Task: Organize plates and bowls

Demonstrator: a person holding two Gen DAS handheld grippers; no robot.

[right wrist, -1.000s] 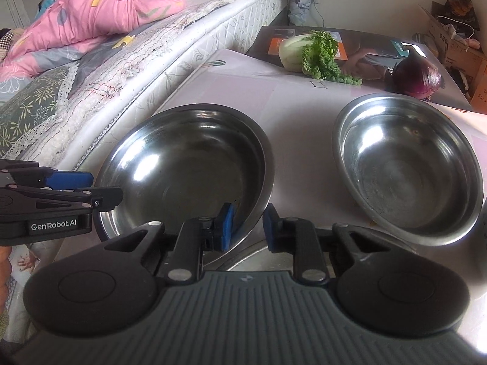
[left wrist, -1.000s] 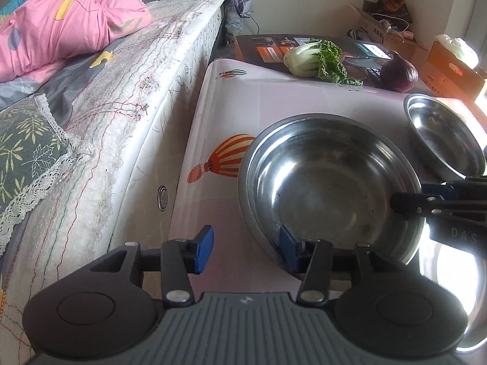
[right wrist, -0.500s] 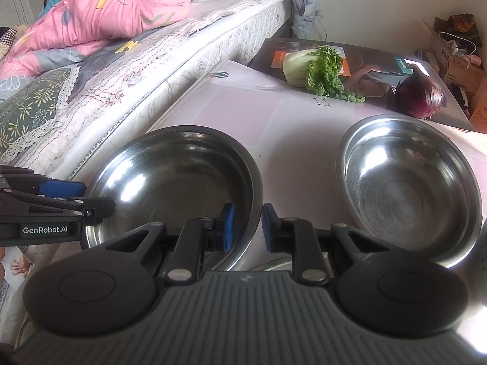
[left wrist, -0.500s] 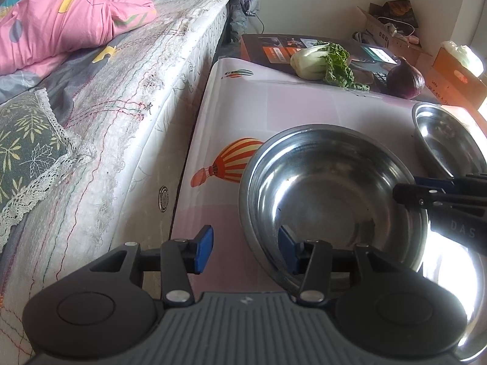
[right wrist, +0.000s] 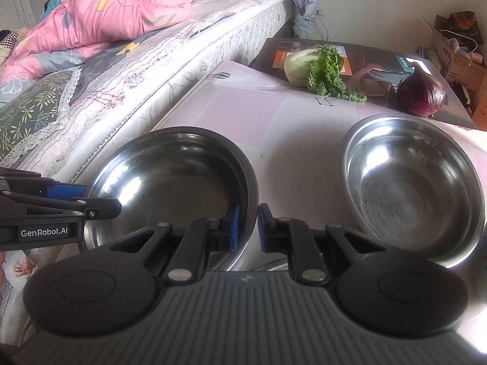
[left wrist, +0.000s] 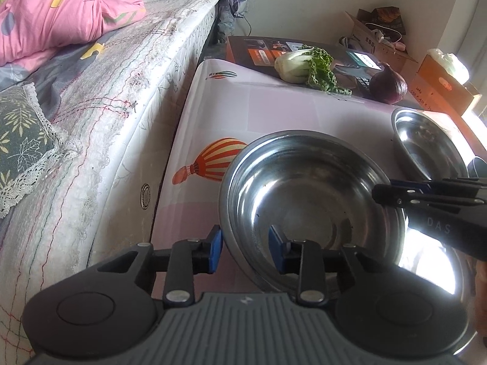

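The near steel bowl (right wrist: 170, 188) sits on the pink table (right wrist: 274, 112), left of bowl 2 (right wrist: 411, 188). The right gripper (right wrist: 247, 223) is clenched on its near-right rim. The left gripper (left wrist: 245, 251) straddles its near-left rim, jaws closing, not yet pressing.

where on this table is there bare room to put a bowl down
Free: the pink tablecloth between the two steel bowls and the vegetables at the far edge; a smaller strip by the balloon print, bed side. Crowded: the near edge, where both grippers meet the near bowl and the far bowl sits.
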